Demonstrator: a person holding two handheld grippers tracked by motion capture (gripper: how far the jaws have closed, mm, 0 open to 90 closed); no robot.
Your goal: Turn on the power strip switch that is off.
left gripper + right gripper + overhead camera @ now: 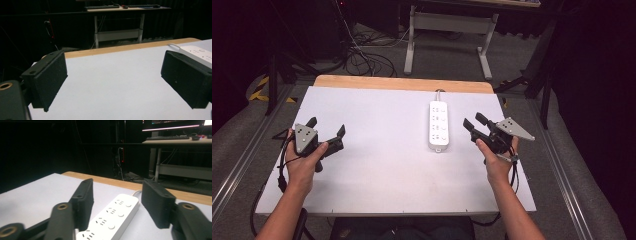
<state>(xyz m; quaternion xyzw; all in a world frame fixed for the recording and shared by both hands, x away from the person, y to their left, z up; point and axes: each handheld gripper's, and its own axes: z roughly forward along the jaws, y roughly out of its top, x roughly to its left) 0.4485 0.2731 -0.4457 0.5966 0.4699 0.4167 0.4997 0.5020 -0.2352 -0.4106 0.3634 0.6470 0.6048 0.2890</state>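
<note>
On the white table, the power strip is flanked by left gripper and right gripper, jaws spread wide, nothing held.

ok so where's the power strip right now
In the high view the white power strip lies flat on the white table, right of centre toward the far edge, just left of the right gripper, whose open jaws frame it.

Dark room, grey carpet floor, white-legged desk behind, tangled cables

Left claw gapes wide; right claw stands partly open, both held low.
</note>
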